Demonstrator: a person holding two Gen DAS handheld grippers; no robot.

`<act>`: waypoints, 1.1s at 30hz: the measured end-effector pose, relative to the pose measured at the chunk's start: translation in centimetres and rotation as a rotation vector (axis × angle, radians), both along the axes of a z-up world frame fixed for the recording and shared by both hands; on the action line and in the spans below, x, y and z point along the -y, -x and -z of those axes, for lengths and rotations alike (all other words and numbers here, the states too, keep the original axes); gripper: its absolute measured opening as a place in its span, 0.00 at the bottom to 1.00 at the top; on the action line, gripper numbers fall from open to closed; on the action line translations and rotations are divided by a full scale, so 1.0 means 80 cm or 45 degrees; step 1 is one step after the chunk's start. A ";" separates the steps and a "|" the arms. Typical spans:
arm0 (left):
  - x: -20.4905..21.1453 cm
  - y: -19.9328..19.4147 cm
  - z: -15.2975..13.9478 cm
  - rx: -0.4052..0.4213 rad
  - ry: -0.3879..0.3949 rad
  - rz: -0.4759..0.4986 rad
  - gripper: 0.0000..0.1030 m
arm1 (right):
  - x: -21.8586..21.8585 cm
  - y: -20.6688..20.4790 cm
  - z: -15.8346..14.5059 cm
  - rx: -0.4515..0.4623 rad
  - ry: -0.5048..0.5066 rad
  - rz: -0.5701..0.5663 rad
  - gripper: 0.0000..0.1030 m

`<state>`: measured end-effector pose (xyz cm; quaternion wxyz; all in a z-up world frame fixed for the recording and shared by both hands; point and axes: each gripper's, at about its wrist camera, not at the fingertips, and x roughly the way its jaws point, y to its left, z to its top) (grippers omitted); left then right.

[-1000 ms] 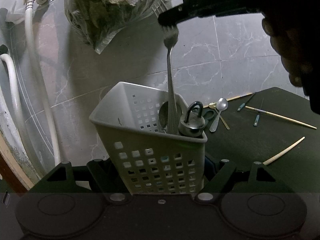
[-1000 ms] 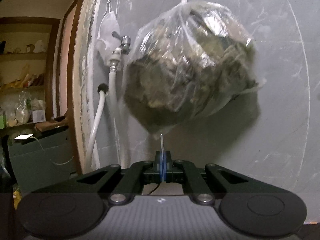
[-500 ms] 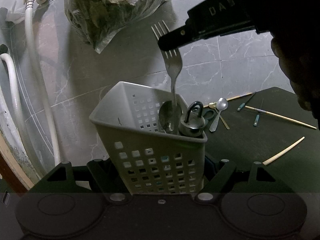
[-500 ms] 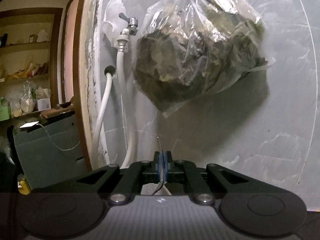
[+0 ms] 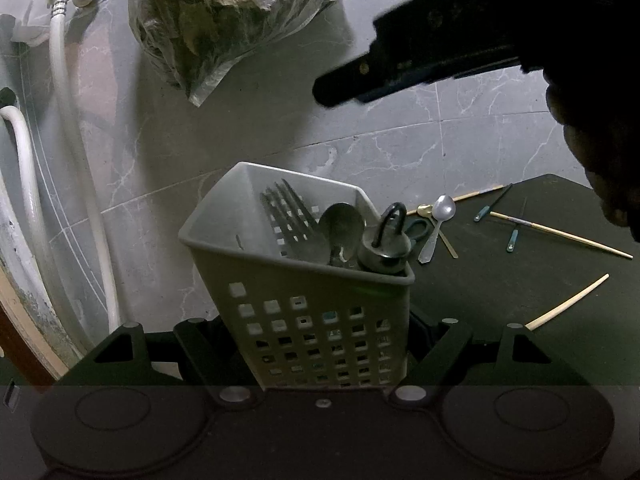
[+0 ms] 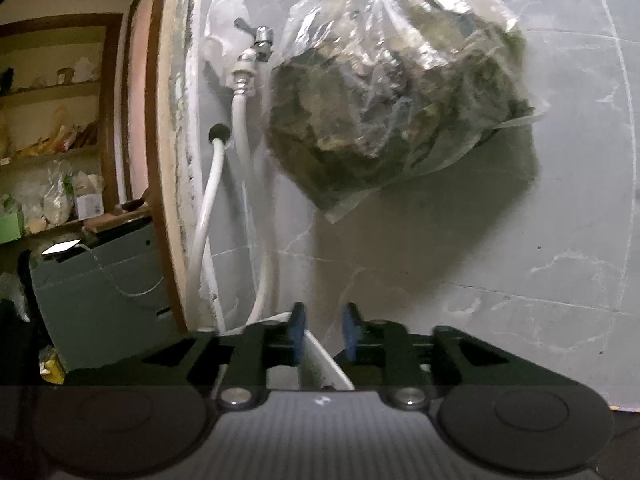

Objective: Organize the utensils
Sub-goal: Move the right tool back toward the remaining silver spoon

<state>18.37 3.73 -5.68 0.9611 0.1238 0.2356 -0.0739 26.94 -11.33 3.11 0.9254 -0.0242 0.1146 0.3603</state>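
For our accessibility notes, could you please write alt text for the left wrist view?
A pale slotted basket, gripped by the left gripper, holds a fork, spoon and padlock. The right gripper hovers above, empty. More utensils lie on the dark table behind.

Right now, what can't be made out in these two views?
- Left wrist view: lower parts of the fork, spoon and padlock, hidden by the basket wall.
- Left wrist view: small teal-handled tools on the dark table, too small to identify.
- Right wrist view: basket contents, below the frame.
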 end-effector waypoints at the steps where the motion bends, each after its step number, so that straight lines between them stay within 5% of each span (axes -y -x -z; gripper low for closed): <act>1: -0.001 0.000 0.000 0.000 0.001 0.000 0.78 | 0.004 0.000 -0.001 0.006 -0.013 0.020 0.43; 3: 0.000 0.000 0.000 0.001 0.001 -0.002 0.78 | 0.013 -0.003 -0.003 0.004 -0.032 0.066 0.56; 5: 0.000 0.000 0.000 0.000 0.001 -0.003 0.78 | 0.026 -0.009 -0.001 -0.015 -0.055 0.127 0.84; 7: 0.000 0.000 0.000 -0.002 0.002 -0.007 0.78 | 0.041 -0.016 0.003 -0.050 -0.091 0.209 0.97; 21: 0.000 -0.002 -0.004 -0.024 0.003 -0.028 0.78 | 0.140 -0.090 0.088 -0.594 -0.124 0.701 1.00; 33: 0.006 -0.004 -0.007 -0.052 -0.001 -0.071 0.78 | 0.166 -0.146 0.118 -0.623 -0.001 0.667 1.00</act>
